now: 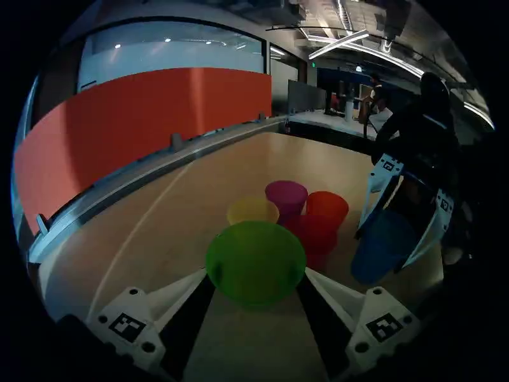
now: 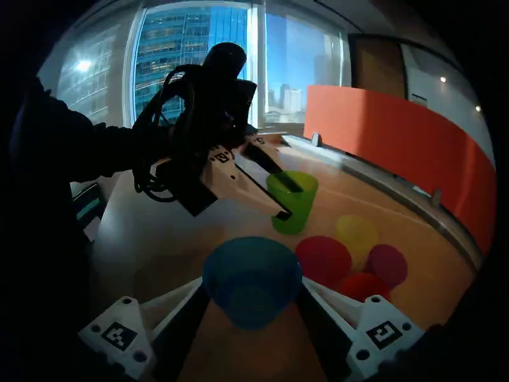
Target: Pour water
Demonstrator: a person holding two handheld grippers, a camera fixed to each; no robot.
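The left tool (image 1: 256,275) is clamping the green cup (image 1: 254,251) at its sides, both fingers pressing on the wall below the rim; the right tool (image 2: 252,290) is gripping the blue cup (image 2: 251,270) in the same manner, its fingers narrowed to the cup's width. Both cups are standing with the long axis near vertical and the mouth facing up; whether either is carrying water cannot be told.

Governing relation: in the right gripper view the green cup is lying ahead of the blue cup and slightly to the right, near but apart; in the left gripper view the blue cup is sitting off to the right, beside the spare cups. Judged from this, one rim is needing to travel over the other mouth before any tilt.

Both held cups are tapered, smooth and translucent, probably thin plastic yielding under a hard squeeze. Beyond them, a yellow cup (image 1: 252,210), a magenta cup (image 1: 286,193), a red cup (image 1: 315,234) and an orange cup (image 1: 327,205) are clustering, touching or nearly so, on the pale wood-toned tabletop (image 1: 172,216); an orange wall panel (image 1: 146,121) is running behind.
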